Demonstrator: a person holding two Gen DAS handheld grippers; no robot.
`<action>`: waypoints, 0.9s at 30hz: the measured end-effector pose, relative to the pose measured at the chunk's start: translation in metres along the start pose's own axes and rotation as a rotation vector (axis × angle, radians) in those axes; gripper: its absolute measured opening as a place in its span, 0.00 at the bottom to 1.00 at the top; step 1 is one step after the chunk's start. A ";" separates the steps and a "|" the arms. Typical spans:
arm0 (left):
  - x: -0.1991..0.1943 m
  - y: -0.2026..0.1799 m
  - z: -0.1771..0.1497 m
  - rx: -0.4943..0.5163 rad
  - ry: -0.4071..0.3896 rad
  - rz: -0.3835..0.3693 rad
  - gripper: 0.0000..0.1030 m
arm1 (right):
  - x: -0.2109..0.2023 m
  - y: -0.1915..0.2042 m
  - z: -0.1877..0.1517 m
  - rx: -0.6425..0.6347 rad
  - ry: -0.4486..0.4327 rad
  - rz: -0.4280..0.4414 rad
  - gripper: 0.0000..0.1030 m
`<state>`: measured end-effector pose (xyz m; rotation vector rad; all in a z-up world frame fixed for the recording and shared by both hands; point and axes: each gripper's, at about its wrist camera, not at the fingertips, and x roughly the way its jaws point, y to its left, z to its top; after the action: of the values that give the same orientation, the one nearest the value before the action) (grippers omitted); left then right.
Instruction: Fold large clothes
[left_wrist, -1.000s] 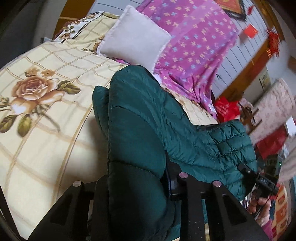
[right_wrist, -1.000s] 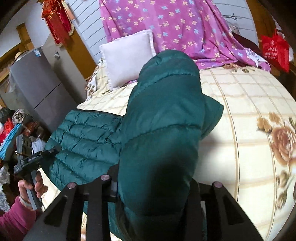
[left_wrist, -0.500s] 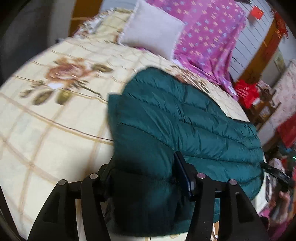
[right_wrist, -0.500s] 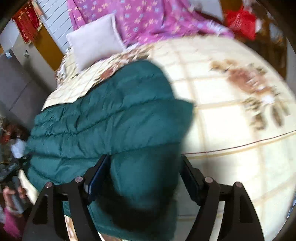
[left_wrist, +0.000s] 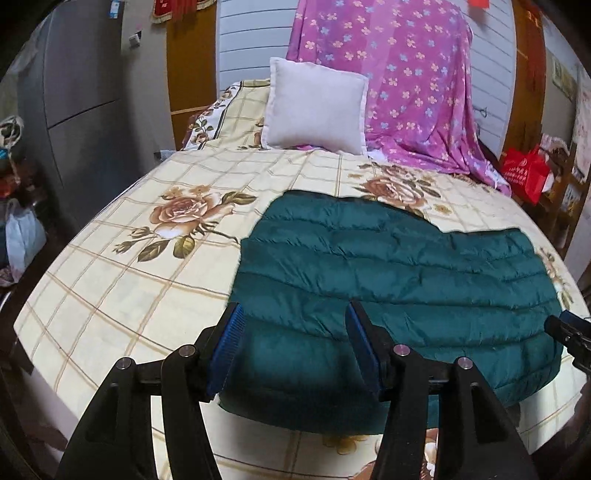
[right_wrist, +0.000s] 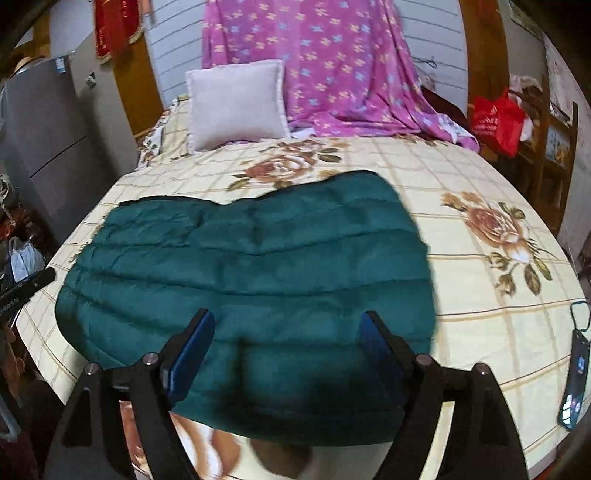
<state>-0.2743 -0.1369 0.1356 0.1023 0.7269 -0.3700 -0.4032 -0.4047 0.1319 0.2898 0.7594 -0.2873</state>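
Note:
A dark green quilted down jacket lies folded flat on the bed with the cream rose-print cover; it also shows in the right wrist view. My left gripper is open, its blue pads just above the jacket's near left edge, holding nothing. My right gripper is open and empty above the jacket's near right edge. The tip of the right gripper shows at the far right of the left wrist view, and the left gripper's body at the left edge of the right wrist view.
A white pillow and a purple flowered sheet are at the head of the bed. A phone lies on the bed's right edge. A grey fridge stands left, a red bag right.
Both grippers were shut on the jacket's lifted edge. They brought it down over the rest of the jacket, opened, let go and drew back. The jacket now lies flat.

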 end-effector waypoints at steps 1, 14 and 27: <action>0.002 -0.005 -0.003 0.000 0.010 -0.010 0.29 | 0.001 0.008 -0.003 -0.003 -0.004 0.004 0.82; 0.007 -0.050 -0.015 0.038 -0.005 -0.007 0.29 | 0.001 0.037 -0.015 0.023 -0.047 0.020 0.92; 0.008 -0.067 -0.016 0.056 -0.028 0.012 0.29 | 0.010 0.036 -0.012 0.012 -0.043 0.012 0.92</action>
<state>-0.3027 -0.1983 0.1208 0.1540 0.6882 -0.3798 -0.3910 -0.3687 0.1219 0.2982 0.7137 -0.2858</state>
